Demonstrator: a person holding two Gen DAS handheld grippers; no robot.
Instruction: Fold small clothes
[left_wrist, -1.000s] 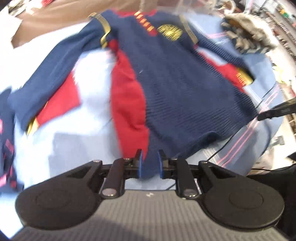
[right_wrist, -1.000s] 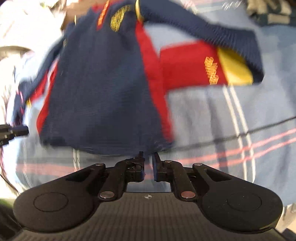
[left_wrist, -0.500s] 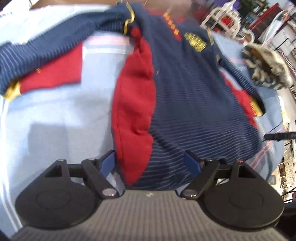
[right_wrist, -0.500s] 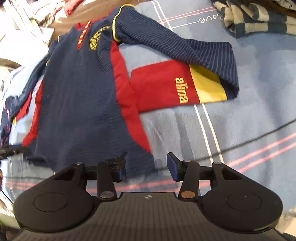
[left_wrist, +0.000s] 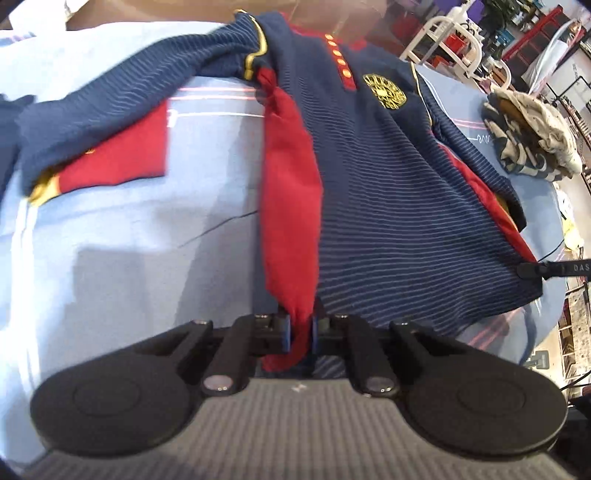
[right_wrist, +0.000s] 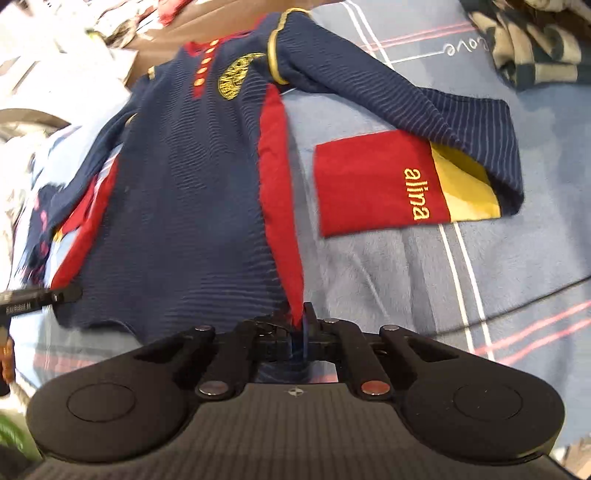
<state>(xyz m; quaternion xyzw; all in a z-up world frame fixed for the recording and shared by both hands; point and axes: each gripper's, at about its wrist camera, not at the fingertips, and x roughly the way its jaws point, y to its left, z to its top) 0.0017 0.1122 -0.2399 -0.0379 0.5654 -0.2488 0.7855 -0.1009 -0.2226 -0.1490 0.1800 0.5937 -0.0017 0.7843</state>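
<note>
Blue striped sheet (left_wrist: 122, 236) — both jaws pinching hem of navy-red shirt (left_wrist: 399, 206).

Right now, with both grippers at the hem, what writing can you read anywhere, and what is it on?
"alina": yellow stitching on the red sleeve panel of the navy shirt.
"love": white script on the blue sheet, partly cut off by folds.
"DAS": white letters on the black gripper finger at the right edge, cut off.
Yellow crest on the shirt chest: too fine to read.
</note>
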